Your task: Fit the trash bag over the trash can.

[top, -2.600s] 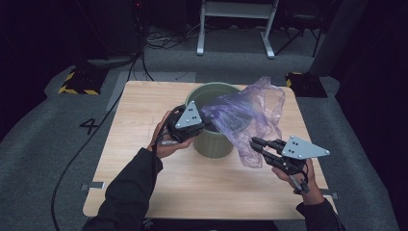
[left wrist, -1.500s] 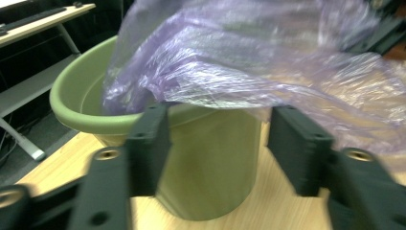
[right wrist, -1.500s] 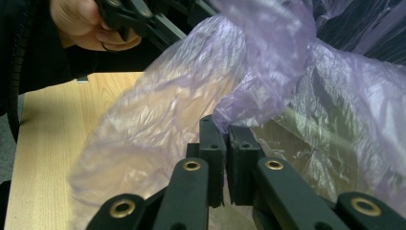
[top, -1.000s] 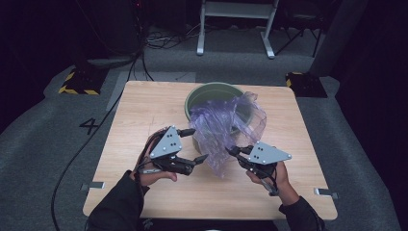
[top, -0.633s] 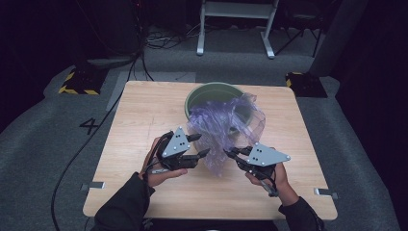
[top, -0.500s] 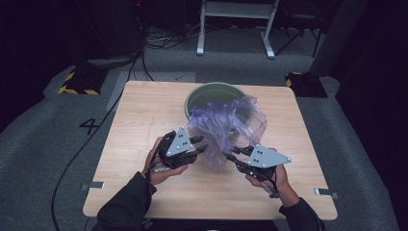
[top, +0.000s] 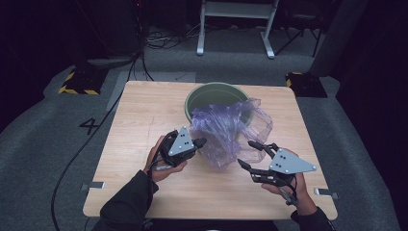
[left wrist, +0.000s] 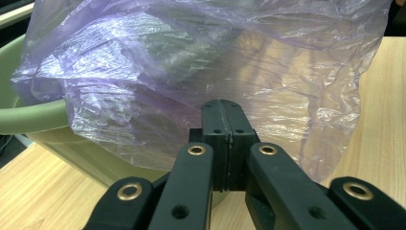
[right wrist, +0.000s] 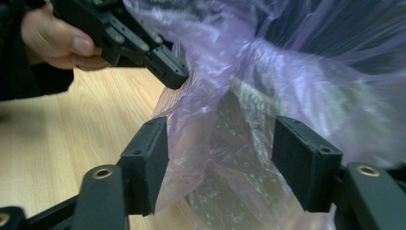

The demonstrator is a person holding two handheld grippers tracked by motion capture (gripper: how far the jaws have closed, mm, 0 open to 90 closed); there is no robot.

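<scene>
- A crumpled, translucent purple plastic bag hangs over the near rim of a round, pale green plastic bucket at the far middle of the light wooden table, its loose lower part spilling down onto the tabletop in front of the bucket.
- The left gripper sits at the bag's left edge with its fingers pressed fully together, having just been closing; in the left gripper view the film lies right behind the tips, but whether any of it is pinched between them cannot be told.
- The right gripper is at the bag's lower right with its fingers standing apart, having just been opening; a fold of film hangs between them, untouched by either pad.
- The step looks like a change of grip to spread the bag over the bucket. Doing it well probably means confirming the left pinch holds a single layer near the hem, then closing the right fingers on the opposite hem rather than on bunched film.
- The bag's long axis runs from the bucket's mouth toward the person, far end up on the rim, near end low on the table; where its opening faces cannot be told through the creases.
</scene>
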